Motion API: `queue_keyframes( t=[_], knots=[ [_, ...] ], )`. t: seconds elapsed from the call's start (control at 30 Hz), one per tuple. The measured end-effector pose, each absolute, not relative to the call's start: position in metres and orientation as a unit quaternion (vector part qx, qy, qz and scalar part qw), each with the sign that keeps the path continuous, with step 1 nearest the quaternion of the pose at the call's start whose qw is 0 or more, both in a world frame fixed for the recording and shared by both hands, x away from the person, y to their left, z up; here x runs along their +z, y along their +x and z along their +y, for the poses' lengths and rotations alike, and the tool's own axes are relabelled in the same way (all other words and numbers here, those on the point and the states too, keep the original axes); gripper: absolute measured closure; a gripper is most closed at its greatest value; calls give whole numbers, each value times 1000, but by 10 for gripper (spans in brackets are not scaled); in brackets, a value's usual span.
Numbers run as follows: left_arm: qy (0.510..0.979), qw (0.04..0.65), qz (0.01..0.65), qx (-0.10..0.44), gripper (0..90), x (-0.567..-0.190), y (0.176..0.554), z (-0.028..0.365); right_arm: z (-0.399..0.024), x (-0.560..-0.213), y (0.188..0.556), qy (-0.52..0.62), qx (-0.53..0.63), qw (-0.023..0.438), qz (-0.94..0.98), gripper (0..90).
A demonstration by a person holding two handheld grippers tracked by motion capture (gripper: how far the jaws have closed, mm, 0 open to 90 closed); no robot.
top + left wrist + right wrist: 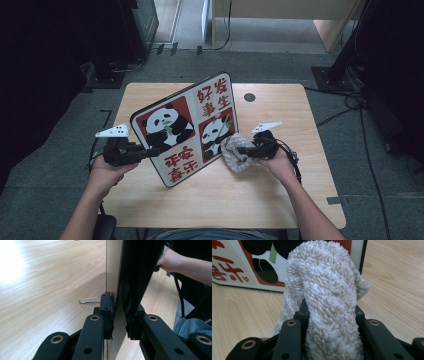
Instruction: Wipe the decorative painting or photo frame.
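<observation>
A square board (187, 127) printed with pandas and red characters stands tilted on edge on the wooden table (280, 195). My left gripper (145, 152) is shut on its left edge; in the left gripper view the black board edge (132, 290) sits clamped between the jaws of the left gripper (120, 322). My right gripper (241, 150) is shut on a beige fluffy cloth (232, 152), which touches the board's lower right part. Seen from the right gripper (329, 315), the cloth (327, 290) bulges up between the jaws in front of the board (242, 262).
A small round hole (249, 97) lies in the table's far right part. A metal wire clip (87, 300) lies on the table behind the board. Dark equipment and cables (350, 100) stand on the floor around the table.
</observation>
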State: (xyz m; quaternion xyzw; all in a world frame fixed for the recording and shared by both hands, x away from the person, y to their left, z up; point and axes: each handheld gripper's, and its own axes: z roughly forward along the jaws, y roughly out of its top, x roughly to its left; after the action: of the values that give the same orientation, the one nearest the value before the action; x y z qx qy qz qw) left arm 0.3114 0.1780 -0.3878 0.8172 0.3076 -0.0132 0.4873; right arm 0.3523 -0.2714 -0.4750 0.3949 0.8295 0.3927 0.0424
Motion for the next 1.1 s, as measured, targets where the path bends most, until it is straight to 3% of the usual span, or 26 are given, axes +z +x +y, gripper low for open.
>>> queue_keyframes(
  t=[0.37,1.1],
  knots=[
    [817,487,309,-12,786,-388,312,178,-274,-450,349,391,411,50,822,656],
    [816,486,311,-12,787,-388,312,178,-266,-362,355,373,448,74,809,655]
  ],
)
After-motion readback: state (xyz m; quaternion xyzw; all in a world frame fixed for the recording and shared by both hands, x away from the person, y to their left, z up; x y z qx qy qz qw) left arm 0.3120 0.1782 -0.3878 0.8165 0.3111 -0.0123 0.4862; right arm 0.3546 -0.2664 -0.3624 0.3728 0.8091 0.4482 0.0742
